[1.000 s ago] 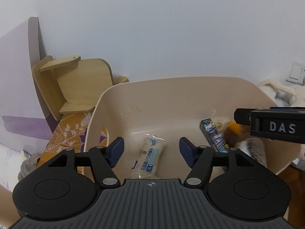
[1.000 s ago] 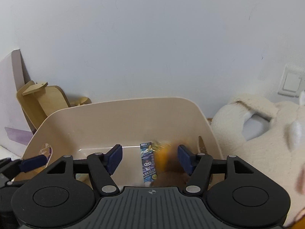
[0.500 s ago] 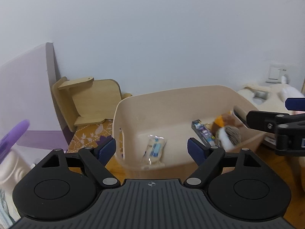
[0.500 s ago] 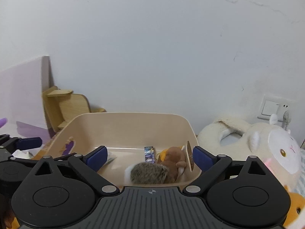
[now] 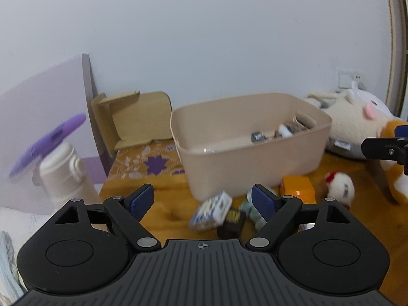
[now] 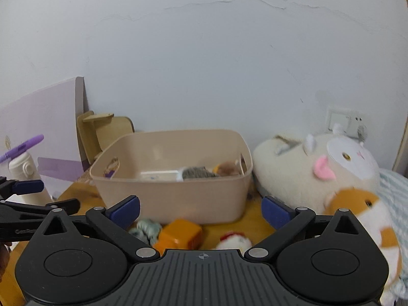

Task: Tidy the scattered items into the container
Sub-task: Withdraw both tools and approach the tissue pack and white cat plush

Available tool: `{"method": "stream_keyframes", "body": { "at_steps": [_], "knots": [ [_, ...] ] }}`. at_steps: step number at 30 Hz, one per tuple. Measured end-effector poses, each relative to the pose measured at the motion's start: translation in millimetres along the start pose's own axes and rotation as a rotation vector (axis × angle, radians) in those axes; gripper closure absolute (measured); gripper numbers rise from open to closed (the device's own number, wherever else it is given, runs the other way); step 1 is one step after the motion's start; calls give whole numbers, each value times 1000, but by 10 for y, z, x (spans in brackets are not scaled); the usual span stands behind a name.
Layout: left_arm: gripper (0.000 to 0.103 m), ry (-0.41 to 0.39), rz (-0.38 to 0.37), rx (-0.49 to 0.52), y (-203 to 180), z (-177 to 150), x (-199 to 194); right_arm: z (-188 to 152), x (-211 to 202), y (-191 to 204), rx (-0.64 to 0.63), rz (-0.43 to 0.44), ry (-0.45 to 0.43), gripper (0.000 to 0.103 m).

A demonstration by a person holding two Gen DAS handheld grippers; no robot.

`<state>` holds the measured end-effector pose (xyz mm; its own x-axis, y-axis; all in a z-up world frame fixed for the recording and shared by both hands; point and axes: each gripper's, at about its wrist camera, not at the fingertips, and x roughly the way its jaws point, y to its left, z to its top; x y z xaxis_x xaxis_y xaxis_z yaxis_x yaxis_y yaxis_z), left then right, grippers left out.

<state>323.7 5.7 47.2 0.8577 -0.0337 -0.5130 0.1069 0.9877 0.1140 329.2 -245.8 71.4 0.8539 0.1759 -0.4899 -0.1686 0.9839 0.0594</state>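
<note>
A beige plastic bin (image 5: 255, 150) stands on the wooden table; it also shows in the right wrist view (image 6: 173, 178). Inside lie a hedgehog plush (image 6: 196, 173), a brown plush (image 6: 228, 168) and small packets. In front of it lie a blue-white box (image 5: 211, 213), a dark box (image 5: 232, 223), a pale crumpled item (image 6: 146, 229), an orange block (image 5: 297, 191) (image 6: 181, 234) and a small white plush with red (image 5: 339, 187) (image 6: 233, 241). My left gripper (image 5: 202, 202) is open and empty, above the boxes. My right gripper (image 6: 201, 210) is open and empty, back from the bin.
A wooden stand (image 5: 132, 119) and a lilac board (image 5: 43, 102) lean at the wall, left of the bin. A white bottle with a purple fan (image 5: 58, 168) stands at the left. A big cow plush (image 6: 318, 170) and an orange-white plush (image 6: 369, 214) lie at the right.
Both grippers have pulled back and away from the bin. The hedgehog plush that the right gripper carried now lies in the bin. The loose items in front have come into view.
</note>
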Motion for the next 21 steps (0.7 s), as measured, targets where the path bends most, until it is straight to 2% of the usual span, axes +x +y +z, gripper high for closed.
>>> {"method": "stream_keyframes", "body": {
  "at_steps": [7, 10, 13, 17, 21],
  "knots": [
    [18, 13, -14, 37, -19, -306, -26, -330, -100, 48, -12, -53, 46, 0],
    [18, 11, -25, 60, -37, -392, 18, -459, -123, 51, 12, -49, 59, 0],
    [18, 14, -34, 60, -36, -440, 94, -531, -72, 29, 36, -53, 82, 0],
    [18, -7, -16, 72, -53, -457, 225, -613, 42, 8, 44, -105, 94, 0],
    [18, -4, -3, 83, -44, -459, 395, -669, 187, -44, 65, -106, 121, 0]
  ]
}}
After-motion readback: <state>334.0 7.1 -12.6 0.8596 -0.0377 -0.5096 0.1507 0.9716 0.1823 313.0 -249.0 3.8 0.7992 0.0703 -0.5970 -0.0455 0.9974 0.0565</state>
